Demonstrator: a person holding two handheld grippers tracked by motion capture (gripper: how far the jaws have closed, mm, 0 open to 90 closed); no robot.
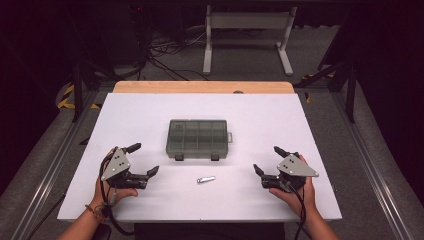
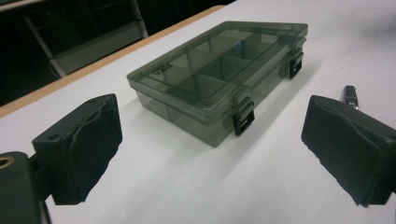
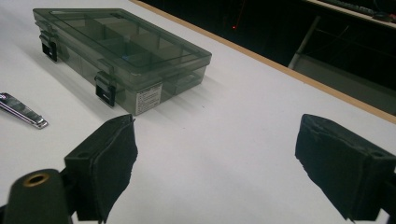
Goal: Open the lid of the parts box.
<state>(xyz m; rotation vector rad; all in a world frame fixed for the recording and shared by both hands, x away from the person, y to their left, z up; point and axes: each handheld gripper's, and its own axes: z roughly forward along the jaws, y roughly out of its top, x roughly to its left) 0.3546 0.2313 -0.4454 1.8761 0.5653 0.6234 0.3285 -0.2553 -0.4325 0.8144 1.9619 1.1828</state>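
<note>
Nearest the person, the left hand-held gripper (image 1: 144, 160) and the right hand-held gripper (image 1: 267, 161) rest low over the white table (image 1: 150, 107), each with its jaws spread apart and nothing between them. Between the two, slightly farther on, lies a small metal nail clipper (image 1: 205, 179), apart from both. Beyond it sits the closed smoky-grey compartment box (image 1: 198, 138), latches facing the person, midway between the grippers.
</note>
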